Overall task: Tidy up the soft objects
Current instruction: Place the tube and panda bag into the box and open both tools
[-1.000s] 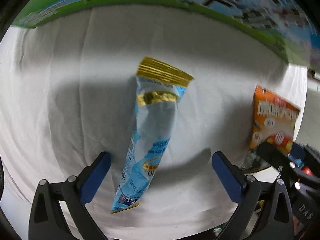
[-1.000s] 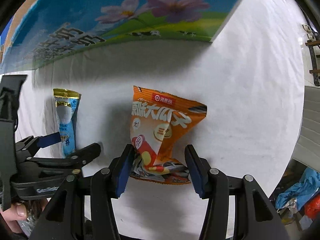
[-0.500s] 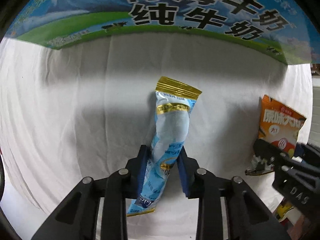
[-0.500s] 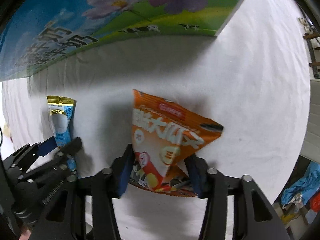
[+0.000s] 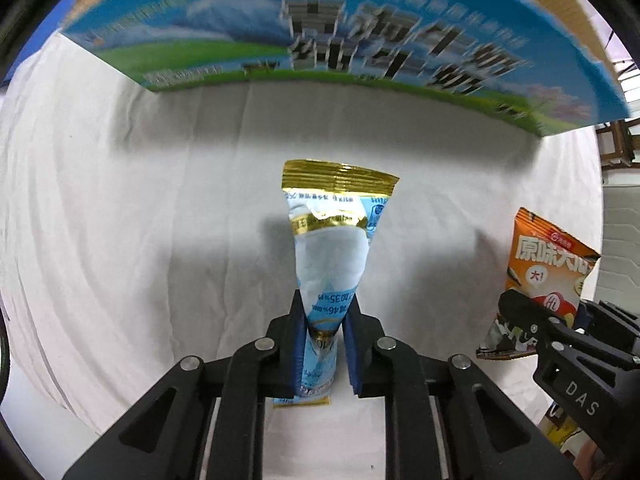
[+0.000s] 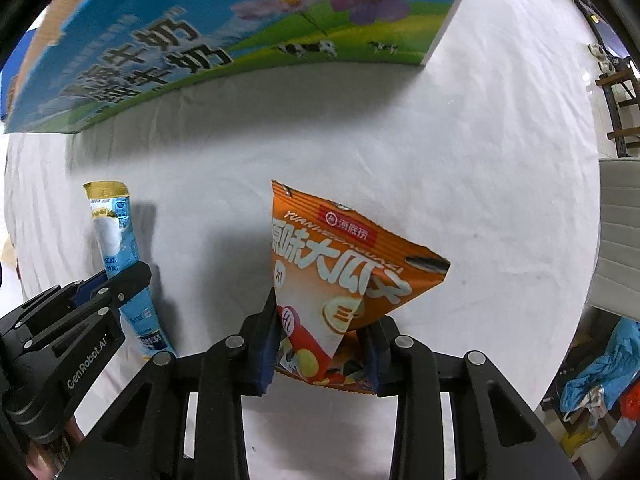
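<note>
My left gripper is shut on the narrow lower part of a light-blue cone-shaped packet with a gold top, which is lifted above the white cloth. My right gripper is shut on the lower part of an orange snack bag, which is raised and tilted. The blue packet and the left gripper show at the left of the right wrist view. The orange bag and the right gripper's fingers show at the right of the left wrist view.
A large blue and green milk carton box stands along the far side of the white cloth; it also shows in the right wrist view. Shelving and blue clutter lie past the table's right edge.
My left gripper closed on the blue packet and lifted it upright. My right gripper tightened on the orange bag and raised it. Both moved closer to the box.
</note>
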`<state>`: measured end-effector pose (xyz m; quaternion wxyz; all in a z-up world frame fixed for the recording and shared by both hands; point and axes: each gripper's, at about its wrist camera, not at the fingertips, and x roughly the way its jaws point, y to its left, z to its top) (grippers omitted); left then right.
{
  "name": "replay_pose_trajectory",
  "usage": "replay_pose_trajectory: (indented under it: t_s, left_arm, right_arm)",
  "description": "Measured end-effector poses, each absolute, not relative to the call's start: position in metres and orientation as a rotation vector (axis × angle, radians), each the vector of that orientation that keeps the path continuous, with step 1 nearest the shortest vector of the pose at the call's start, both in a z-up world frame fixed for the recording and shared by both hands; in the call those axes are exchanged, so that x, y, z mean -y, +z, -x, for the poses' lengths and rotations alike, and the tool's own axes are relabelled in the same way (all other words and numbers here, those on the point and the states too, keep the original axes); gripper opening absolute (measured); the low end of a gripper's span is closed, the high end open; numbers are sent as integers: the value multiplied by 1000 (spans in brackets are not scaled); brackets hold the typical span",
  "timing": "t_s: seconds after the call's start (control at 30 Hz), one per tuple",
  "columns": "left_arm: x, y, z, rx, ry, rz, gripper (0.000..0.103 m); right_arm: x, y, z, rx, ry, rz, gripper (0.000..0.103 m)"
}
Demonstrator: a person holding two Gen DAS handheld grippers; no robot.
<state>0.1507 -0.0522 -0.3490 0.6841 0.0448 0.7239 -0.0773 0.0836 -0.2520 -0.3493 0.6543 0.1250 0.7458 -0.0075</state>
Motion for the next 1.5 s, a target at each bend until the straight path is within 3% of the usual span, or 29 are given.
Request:
replay_pose_trajectory:
  t_s: [0.37, 0.77, 1.13, 1.5]
  left_arm:
    - [44, -243, -146, -1482, -274, 6, 14]
    - [55, -142, -227, -1305, -376, 57, 14]
    - [50, -172, -318, -1390, -338, 6, 14]
    - [38, -274, -370, -1633, -288, -1, 14]
  right_arm:
    - [270, -262, -87, -1567, 53, -301, 36]
    - [272, -154, -127, -1363, 137, -322, 36]
    - [247, -155, -211, -1342, 150, -309, 36]
    - [213, -252, -271, -1480, 159, -336, 36]
